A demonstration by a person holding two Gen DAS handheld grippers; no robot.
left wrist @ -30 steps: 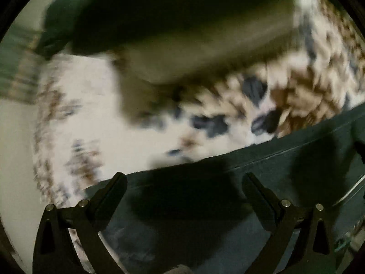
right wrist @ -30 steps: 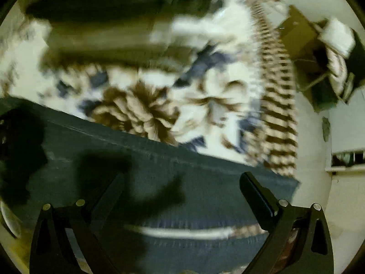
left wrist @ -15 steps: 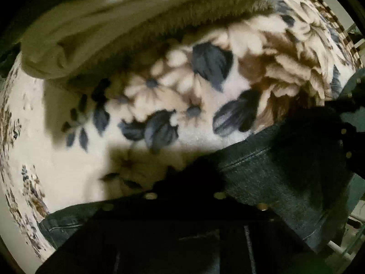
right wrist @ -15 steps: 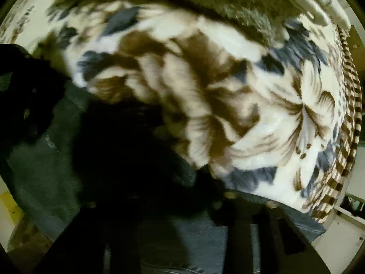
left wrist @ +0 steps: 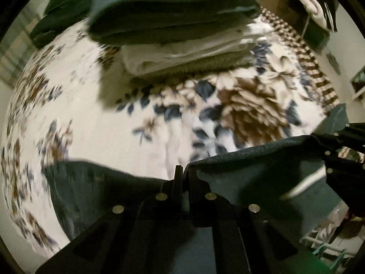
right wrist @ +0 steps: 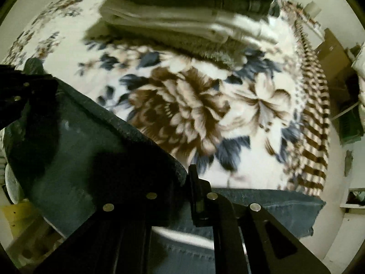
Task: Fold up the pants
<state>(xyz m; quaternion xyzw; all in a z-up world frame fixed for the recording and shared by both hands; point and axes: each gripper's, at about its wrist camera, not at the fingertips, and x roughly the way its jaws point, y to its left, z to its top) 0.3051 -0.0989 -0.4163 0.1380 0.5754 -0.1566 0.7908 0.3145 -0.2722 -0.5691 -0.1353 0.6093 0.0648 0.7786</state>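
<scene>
Denim fills the lower part of the left wrist view: the dark pants (left wrist: 251,178) hang by their upper edge from the left gripper (left wrist: 181,173), whose jaws have just closed and now pinch that hem tight between them. Behind lies a floral blanket (left wrist: 136,118) in cream, brown and blue, and on it a stack of folded clothes (left wrist: 173,29), dark green over white. At the right edge the right gripper (left wrist: 342,150) holds the same edge of cloth.

From the right wrist view, the right gripper (right wrist: 194,182) has also just closed, its 2 fingers clamped on the pants (right wrist: 91,141) at the hem. The fabric stretches taut up to the left gripper (right wrist: 20,96) at the far left. The blanket (right wrist: 251,114) spreads beyond, with the stack (right wrist: 182,22) at the top.
</scene>
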